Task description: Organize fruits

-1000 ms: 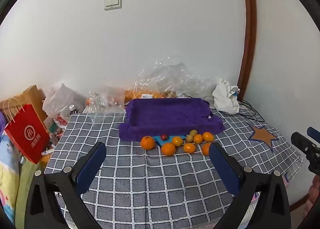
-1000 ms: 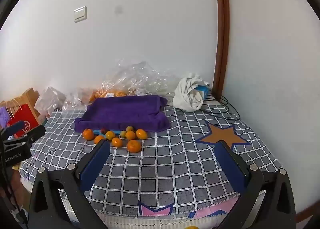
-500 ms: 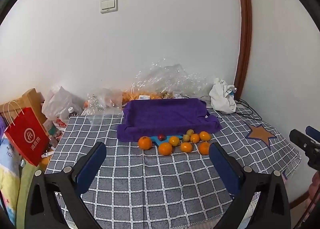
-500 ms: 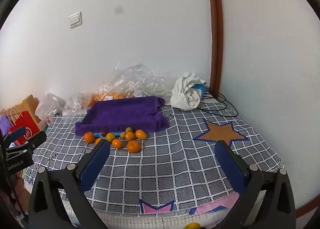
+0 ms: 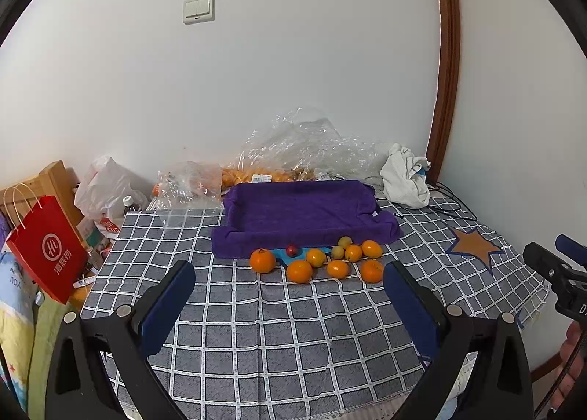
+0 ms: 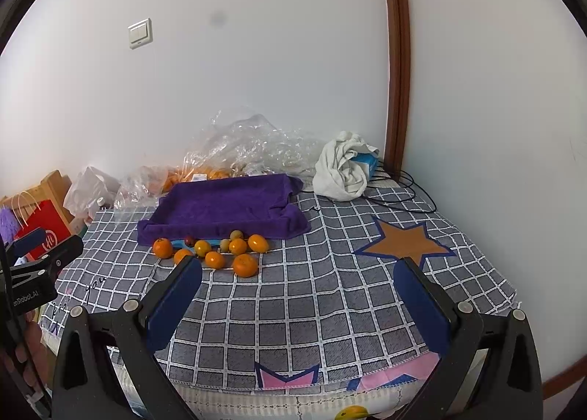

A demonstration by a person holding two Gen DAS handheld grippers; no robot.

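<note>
Orange fruits (image 5: 299,270) (one small, red) cluster beside purple tray (image 5: 301,212); both tongs gape, released.

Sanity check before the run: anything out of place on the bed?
Yes: loose fruit lies on the checked cover in front of the purple towel-lined tray, which holds none. Both grippers are open.

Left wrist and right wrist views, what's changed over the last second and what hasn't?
Nothing was picked up or released. Both cameras drifted a little, so the scene slid slightly in frame. The left gripper and right gripper stayed open and empty above the checked cloth. The loose fruits lie in the same cluster in front of the purple towel tray.
</note>
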